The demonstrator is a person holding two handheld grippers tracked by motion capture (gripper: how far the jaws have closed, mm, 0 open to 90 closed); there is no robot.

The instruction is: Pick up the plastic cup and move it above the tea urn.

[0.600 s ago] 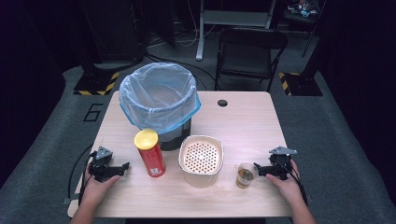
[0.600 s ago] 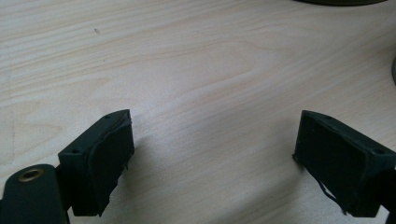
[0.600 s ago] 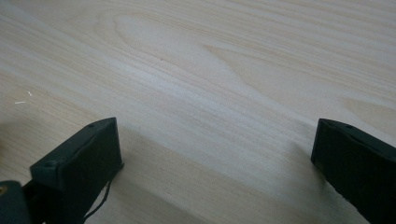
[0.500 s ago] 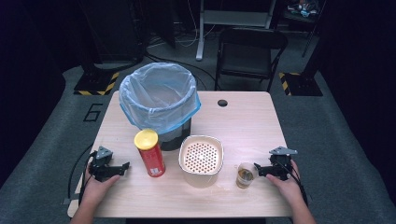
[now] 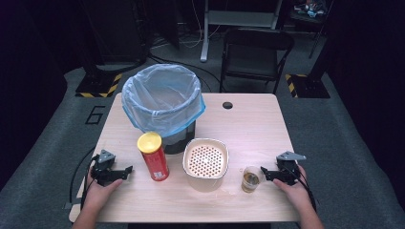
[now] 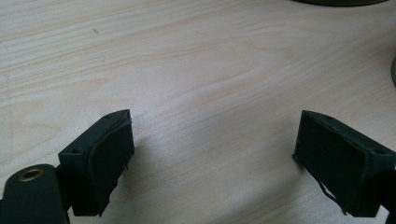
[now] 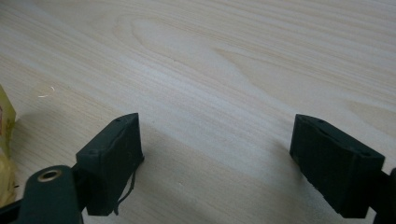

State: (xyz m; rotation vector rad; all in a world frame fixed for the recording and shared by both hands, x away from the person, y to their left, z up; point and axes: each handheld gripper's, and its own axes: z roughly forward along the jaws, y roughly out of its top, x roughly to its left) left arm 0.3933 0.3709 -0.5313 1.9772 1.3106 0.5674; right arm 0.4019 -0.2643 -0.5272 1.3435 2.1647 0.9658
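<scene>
my left gripper (image 5: 125, 170) rests on the table (image 5: 253, 124) w/ fingers (image 6: 100, 161) wide apart, nothing btwn them. right gripper (image 5: 264, 172) same, fingers (image 7: 112, 161) spread over bare wood, just beside the small cup (image 5: 250, 179). red can (image 5: 154, 156), white perforated bowl (image 5: 206, 163) & lined bin (image 5: 162, 102) sit mid-table

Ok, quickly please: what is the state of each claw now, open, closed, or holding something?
Left claw: open, holding nothing, resting on the table.
Right claw: open, holding nothing, beside the small cup.
</scene>
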